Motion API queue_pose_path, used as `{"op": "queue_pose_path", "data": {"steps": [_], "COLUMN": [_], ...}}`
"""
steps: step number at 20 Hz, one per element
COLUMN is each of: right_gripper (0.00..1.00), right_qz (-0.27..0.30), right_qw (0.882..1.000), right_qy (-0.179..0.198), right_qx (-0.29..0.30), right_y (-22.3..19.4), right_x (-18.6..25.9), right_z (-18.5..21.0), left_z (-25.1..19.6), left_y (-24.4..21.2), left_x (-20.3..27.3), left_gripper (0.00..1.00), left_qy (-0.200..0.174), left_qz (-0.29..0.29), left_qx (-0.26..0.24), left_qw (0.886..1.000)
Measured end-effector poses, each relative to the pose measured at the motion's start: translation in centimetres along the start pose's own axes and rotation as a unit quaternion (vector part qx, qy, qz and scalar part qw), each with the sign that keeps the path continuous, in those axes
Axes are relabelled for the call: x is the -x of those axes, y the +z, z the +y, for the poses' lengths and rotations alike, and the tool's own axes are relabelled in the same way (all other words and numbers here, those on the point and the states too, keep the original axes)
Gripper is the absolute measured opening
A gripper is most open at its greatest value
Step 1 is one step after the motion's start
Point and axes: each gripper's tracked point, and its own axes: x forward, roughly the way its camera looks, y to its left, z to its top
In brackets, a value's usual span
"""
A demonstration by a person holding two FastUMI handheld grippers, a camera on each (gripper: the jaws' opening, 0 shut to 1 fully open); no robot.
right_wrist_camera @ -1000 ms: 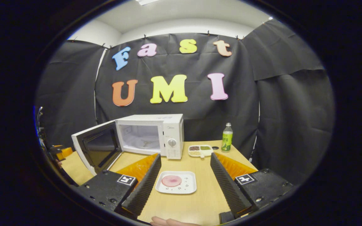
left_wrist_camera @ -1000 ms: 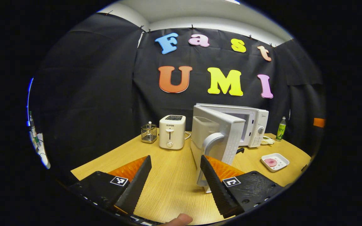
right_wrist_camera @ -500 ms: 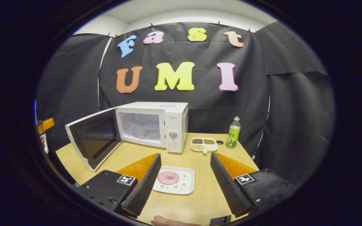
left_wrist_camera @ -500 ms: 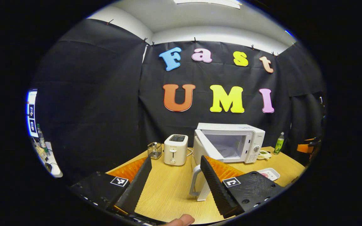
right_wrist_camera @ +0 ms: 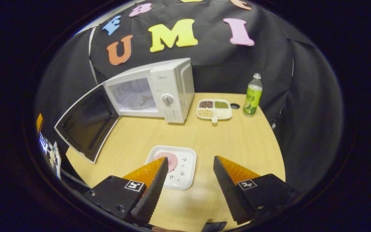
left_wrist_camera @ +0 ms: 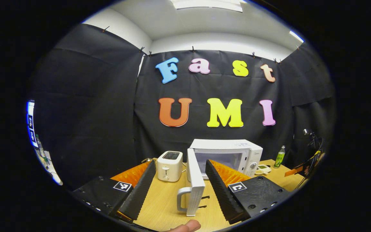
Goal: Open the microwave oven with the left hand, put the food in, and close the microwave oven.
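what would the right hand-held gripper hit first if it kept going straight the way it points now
Most likely the white plate holding the pink food. The open right hand-held gripper tilts down at the table, and the plate lies just ahead, partly behind one finger. Depth is hard to judge, so it could meet bare table beside it.

On the tabletop (right_wrist_camera: 237, 141): one microwave oven (right_wrist_camera: 172, 87), door open; one toaster (left_wrist_camera: 169, 166) left of it; one divided snack tray (right_wrist_camera: 214, 109) and one green bottle (right_wrist_camera: 252, 95) right of it; one white plate (right_wrist_camera: 182, 170) with one pink food slice (right_wrist_camera: 167, 158) in front.
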Motion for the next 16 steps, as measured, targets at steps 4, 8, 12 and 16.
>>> {"op": "queue_pose_path", "data": {"steps": [4,8,12,16], "right_gripper": [0.84,0.63,0.65,0.43], "right_qz": [0.111,0.197,0.265,0.287], "right_qw": [0.993,0.979,0.960,0.955], "right_qy": [0.020,0.029,0.064,0.076], "right_qx": [-0.021,-0.046,-0.059,-0.022], "right_y": [-3.0,-5.2,-6.8,-6.4], "right_x": [-3.6,-7.2,-8.7,-9.5], "right_z": [-1.3,-2.4,-1.2,-1.0], "left_z": [-1.6,-2.4,-2.4,-2.1], "left_y": [0.2,0.2,-0.4,-0.1], "left_x": [-1.1,-2.2,-3.1,-3.5], "left_gripper": [0.93,0.93,0.93,0.93], "left_qy": [-0.008,-0.005,0.001,0.007], "left_qz": [-0.004,-0.002,0.008,0.005], "left_qx": [-0.012,-0.020,-0.023,-0.019], "left_qw": [1.000,1.000,1.000,1.000]}}
